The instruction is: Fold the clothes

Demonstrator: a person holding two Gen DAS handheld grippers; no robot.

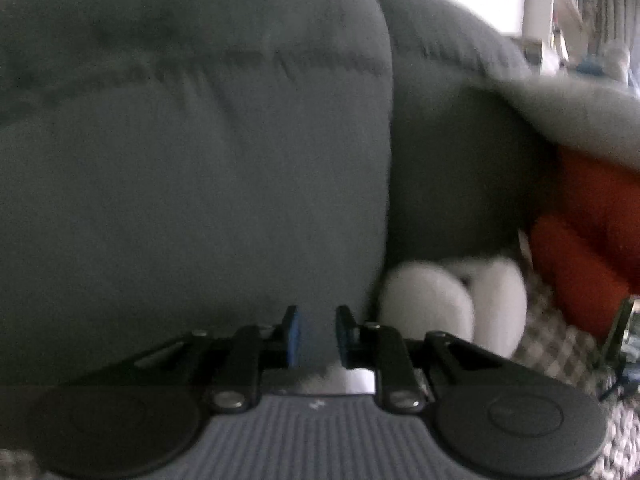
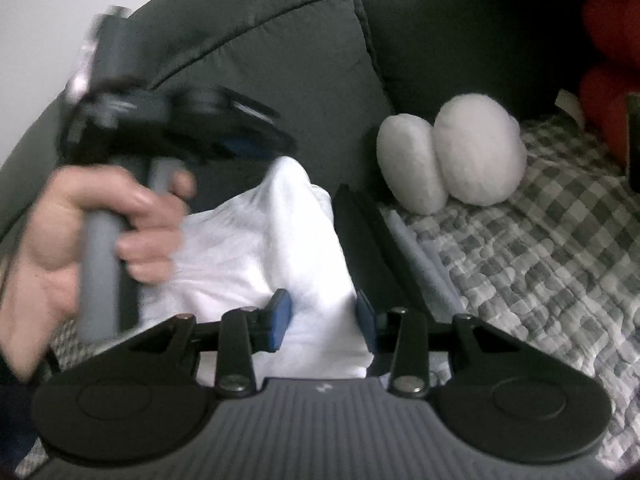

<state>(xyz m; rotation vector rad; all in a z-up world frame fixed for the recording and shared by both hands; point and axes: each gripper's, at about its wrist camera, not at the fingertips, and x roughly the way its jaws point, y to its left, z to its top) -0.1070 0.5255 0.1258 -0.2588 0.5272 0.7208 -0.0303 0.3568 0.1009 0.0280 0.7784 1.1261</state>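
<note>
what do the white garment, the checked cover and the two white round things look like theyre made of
White garment: soft matte woven or knit cloth, probably cotton; it creases and drapes. Grey-and-white checked cover: puckered, quilted-looking fabric with a bumpy surface. Two white round plush shapes: fuzzy fleece-like pile, likely stuffed; the edges look hazy.

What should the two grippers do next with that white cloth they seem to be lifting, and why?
Probably draw the two grippers apart to stretch the white cloth flat. It hangs bunched and creased between the left gripper, raised near the grey sofa back, and the right gripper, whose pads sit either side of the fabric. No clean edge shows yet, so a fold would likely come out crooked.
</note>
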